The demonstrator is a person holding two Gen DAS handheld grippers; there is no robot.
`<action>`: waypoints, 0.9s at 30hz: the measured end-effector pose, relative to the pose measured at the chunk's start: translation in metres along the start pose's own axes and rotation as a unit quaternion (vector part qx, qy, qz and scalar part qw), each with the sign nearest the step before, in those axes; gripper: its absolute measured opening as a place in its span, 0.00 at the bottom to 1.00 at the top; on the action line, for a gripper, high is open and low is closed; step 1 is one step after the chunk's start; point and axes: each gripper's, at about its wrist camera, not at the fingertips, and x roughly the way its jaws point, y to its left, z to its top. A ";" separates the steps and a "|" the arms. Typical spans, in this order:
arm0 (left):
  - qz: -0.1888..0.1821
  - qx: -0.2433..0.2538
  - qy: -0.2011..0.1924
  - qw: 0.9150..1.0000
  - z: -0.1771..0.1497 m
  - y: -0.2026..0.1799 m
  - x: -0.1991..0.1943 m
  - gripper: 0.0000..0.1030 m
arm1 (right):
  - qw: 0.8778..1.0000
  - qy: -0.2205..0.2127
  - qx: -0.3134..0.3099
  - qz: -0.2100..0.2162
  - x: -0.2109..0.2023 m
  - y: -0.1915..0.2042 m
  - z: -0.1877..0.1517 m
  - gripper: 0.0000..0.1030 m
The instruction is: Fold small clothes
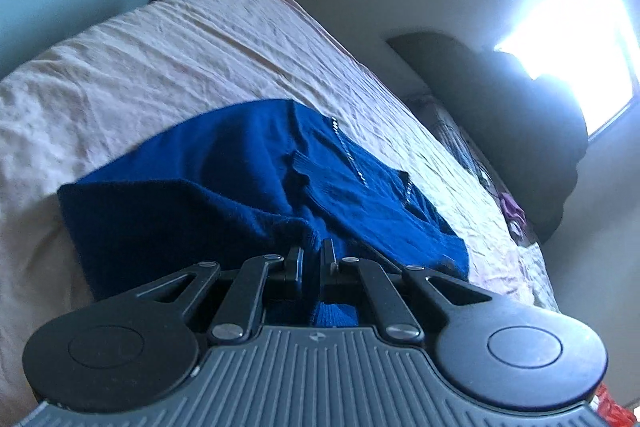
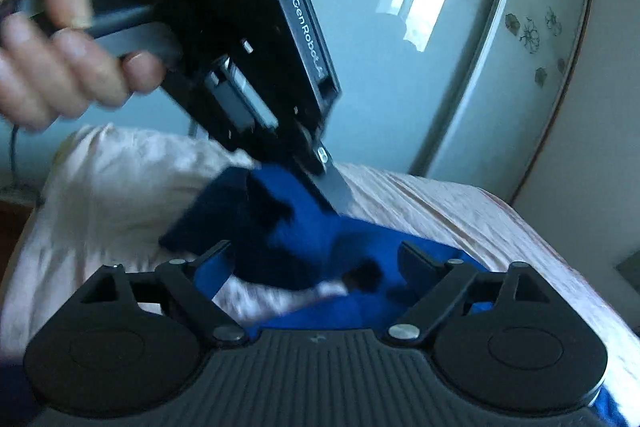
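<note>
On a bed's wrinkled pale sheet (image 1: pixel 168 59), our left gripper (image 1: pixel 312 259) pinches a fold of the blue knit sweater (image 1: pixel 224 167), while our right gripper (image 2: pixel 316 263) hangs spread and empty above the cloth. We should carry the pinched edge straight across, low and taut. Only the right wrist view shows the hand (image 2: pixel 60 39) on the left tool; only the left shows the bright window (image 1: pixel 568 23).

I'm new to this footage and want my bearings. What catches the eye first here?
A deep blue knit garment lies on the wrinkled pale bedsheet. The left gripper is shut on its near edge, while the right gripper stands open above it. A glaring window blazes at the upper right.
</note>
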 end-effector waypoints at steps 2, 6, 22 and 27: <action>-0.005 0.005 0.011 1.000 0.001 -0.003 0.003 0.12 | 1.000 0.008 0.020 0.009 0.015 -0.002 0.004 0.50; 0.015 0.013 0.000 1.000 0.001 -0.005 -0.002 0.35 | 0.998 0.030 0.059 0.010 0.029 -0.009 -0.003 0.13; 0.187 0.378 -0.110 0.900 -0.087 -0.067 0.020 0.78 | 0.868 0.022 0.478 0.130 0.018 -0.130 -0.049 0.06; 0.181 0.492 -0.147 0.839 -0.121 -0.089 0.042 0.83 | 0.873 0.022 0.469 0.134 0.014 -0.132 -0.038 0.06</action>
